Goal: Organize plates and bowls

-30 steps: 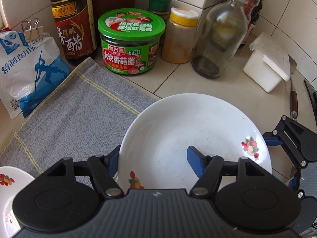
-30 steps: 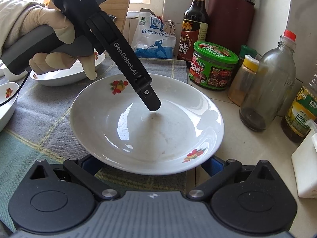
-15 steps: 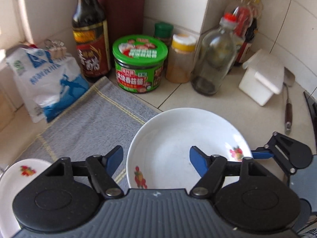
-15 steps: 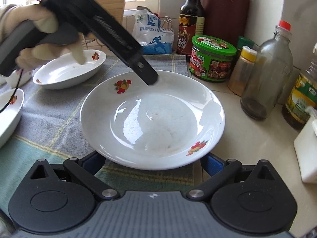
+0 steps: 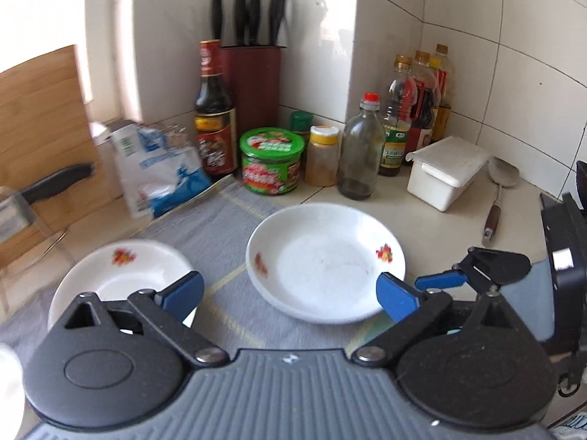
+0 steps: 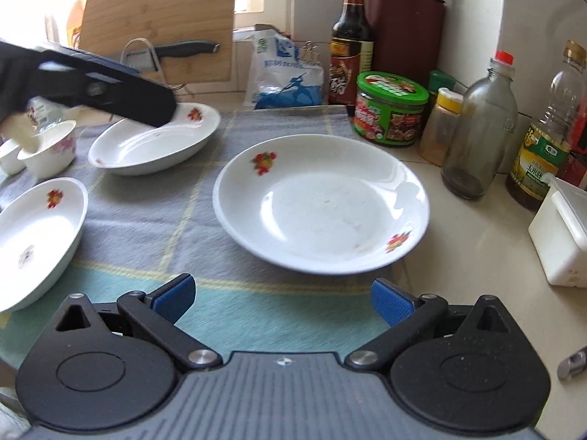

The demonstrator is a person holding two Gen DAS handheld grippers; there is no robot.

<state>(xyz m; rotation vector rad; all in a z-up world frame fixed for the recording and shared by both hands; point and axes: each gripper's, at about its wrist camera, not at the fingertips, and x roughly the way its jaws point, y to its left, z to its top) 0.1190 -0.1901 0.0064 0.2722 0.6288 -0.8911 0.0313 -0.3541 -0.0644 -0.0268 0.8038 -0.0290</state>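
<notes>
A white plate with fruit prints (image 6: 321, 203) rests on the checked cloth (image 6: 154, 220) at its right edge; it also shows in the left wrist view (image 5: 326, 260). My right gripper (image 6: 282, 302) is open and empty, just short of its near rim. My left gripper (image 5: 291, 295) is open and empty, raised and pulled back from the plate; it shows in the right wrist view (image 6: 110, 90) above a second plate (image 6: 154, 143). A third plate (image 6: 36, 234) lies at the left. Two small bowls (image 6: 47, 148) stand at the far left.
Along the back wall stand a vinegar bottle (image 6: 350, 51), a green-lidded jar (image 6: 390, 108), a spice shaker (image 6: 440, 126), a glass bottle (image 6: 480, 128), oil bottles (image 6: 543, 154), a salt bag (image 6: 286, 73), a knife block (image 6: 405, 33) and a cutting board (image 6: 157, 25). A white box (image 6: 561, 234) is at the right.
Both grippers have let go of the plate and pulled back. The left gripper rose and moved left, over the second plate. The plate now rests on the cloth.
</notes>
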